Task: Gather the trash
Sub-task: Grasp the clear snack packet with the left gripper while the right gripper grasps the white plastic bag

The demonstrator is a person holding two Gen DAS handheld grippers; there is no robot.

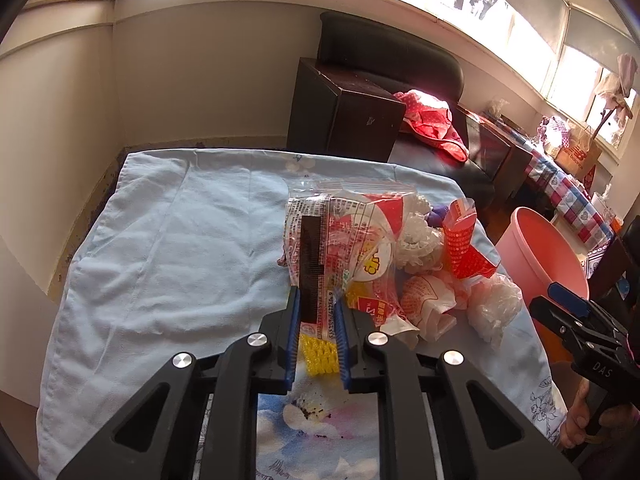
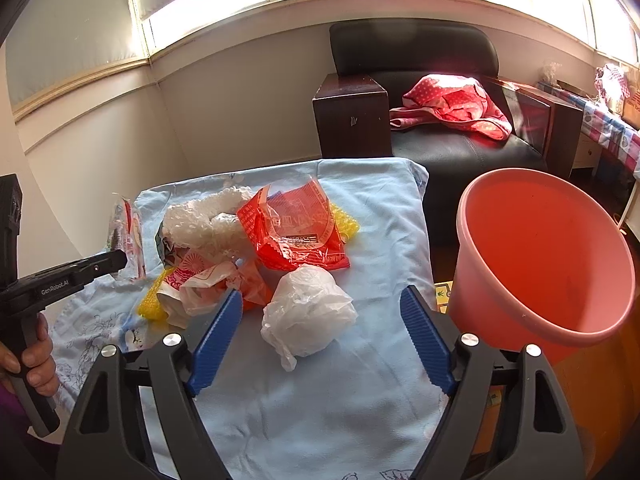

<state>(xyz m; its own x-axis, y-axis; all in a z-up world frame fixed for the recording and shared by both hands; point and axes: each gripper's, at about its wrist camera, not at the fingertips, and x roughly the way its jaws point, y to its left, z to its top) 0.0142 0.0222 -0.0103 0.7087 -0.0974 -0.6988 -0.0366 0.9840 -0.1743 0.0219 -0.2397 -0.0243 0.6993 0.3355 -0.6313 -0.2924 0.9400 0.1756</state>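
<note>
- The pink bucket stands beside the table at about 3 o'clock from the trash pile; the part of its inside that shows holds nothing, and its bottom is out of sight.
- The trash lies in a heap on the light blue cloth: a red wrapper, white foam netting, yellow netting and a crumpled white plastic bag.
- The left gripper is clenched on a clear printed wrapper at the 9 o'clock edge of the heap; the wrapper stands up between the blue pads.
- The right gripper is spread wide, with the white plastic bag lying between its fingers; the pads do not touch it.
- A hand grips the left tool's handle, cut off by the frame edge.
- The print on the wrappers is too small to read.
- At 12 o'clock a dark armchair holds a red dotted cloth.
</note>
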